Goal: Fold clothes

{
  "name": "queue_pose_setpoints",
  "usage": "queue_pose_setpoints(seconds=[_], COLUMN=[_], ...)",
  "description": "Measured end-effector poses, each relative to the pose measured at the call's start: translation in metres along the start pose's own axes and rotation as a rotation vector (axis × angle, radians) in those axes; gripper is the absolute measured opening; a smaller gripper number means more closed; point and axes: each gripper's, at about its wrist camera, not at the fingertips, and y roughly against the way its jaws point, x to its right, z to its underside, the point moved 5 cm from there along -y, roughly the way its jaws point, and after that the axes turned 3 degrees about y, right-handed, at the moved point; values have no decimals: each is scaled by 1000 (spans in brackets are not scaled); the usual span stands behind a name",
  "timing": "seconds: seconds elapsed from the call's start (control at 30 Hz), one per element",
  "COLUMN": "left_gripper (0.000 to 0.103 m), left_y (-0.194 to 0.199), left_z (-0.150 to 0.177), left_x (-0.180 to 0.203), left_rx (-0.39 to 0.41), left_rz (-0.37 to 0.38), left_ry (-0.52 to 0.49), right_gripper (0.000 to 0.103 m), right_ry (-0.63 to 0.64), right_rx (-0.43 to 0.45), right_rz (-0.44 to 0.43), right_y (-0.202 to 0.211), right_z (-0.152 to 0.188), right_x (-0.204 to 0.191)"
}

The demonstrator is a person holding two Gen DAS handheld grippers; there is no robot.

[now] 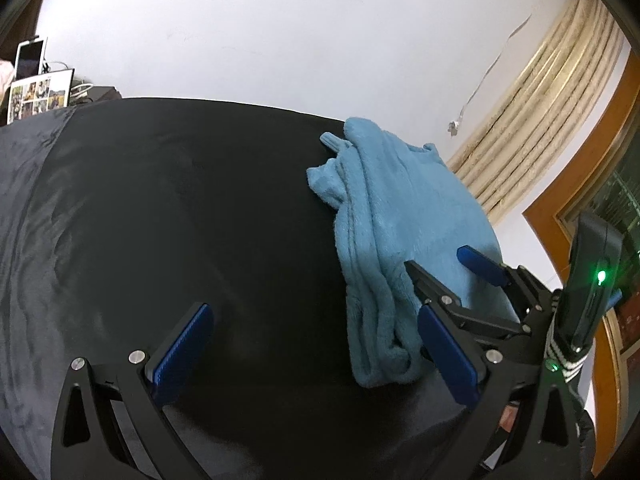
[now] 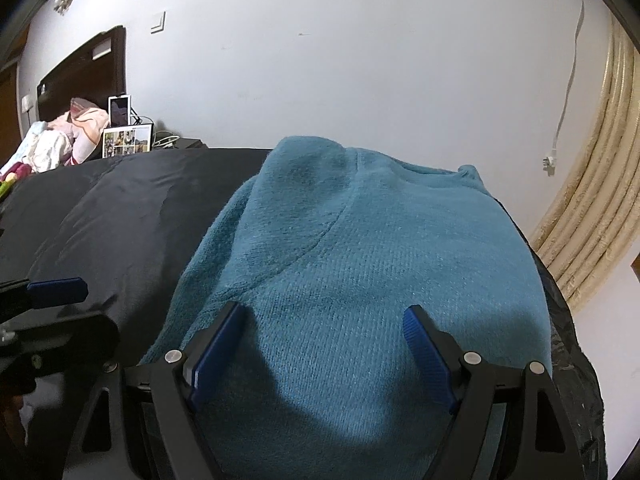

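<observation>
**Both hand-held grippers open at a folded blue garment**

The right hand-held gripper (image 2: 324, 356) has its two blue-padded fingers wide apart, and it holds nothing. It hovers over the near part of the light blue fleece garment (image 2: 360, 264); the right wrist view does not show whether the pads touch the cloth. The left hand-held gripper (image 1: 316, 356) is open as well, with empty space between its pads. It stands over the black smooth cloth-covered surface (image 1: 180, 208), just beside the left edge of the garment, and its right finger is near the bundled fold of the fabric.

The garment (image 1: 404, 216) lies on the right part of this dark surface, close to the right edge. It is partly folded: its left side is gathered in long soft ridges, and a small end of fabric sticks out at the far left corner.

Behind the surface stands a white wall (image 2: 320, 60). A beige pleated curtain (image 1: 536, 120) hangs at the right, and a framed photo collage (image 2: 127, 141) stands at the far left.
</observation>
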Motion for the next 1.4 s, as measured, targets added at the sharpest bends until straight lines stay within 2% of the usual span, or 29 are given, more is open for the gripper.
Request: queue_pose_setpoints(seconds=[0.33,0.47,0.73,0.87,1.03,1.23,1.4], left_gripper=[102,102,102,102,102,102,102], left_y=[13,19,19,9,-10,-33,-41], left_z=[15,23,30,25,22,25,27], left_x=[20,37,63,69,72,62,53], left_rx=[9,10,13,8,-14,-75,-103], left_rz=[-34,-45,-69,-92,-145,-217,-210], left_ry=[-66,-122,-212,-221,-236,-230,-210], right_gripper=[84,84,84,84,84,84,84], right_ry=[-30,-31,-99,-143,-155,-102,-141], right_rx=[5,16,-11,-53,-94,-128,-149], right_rz=[14,22,92,131,120,137,187], right_y=[34,52,82,85,84,67,58], right_z=[10,17,60,86,103,104,105], right_x=[9,13,72,105,120,116,134])
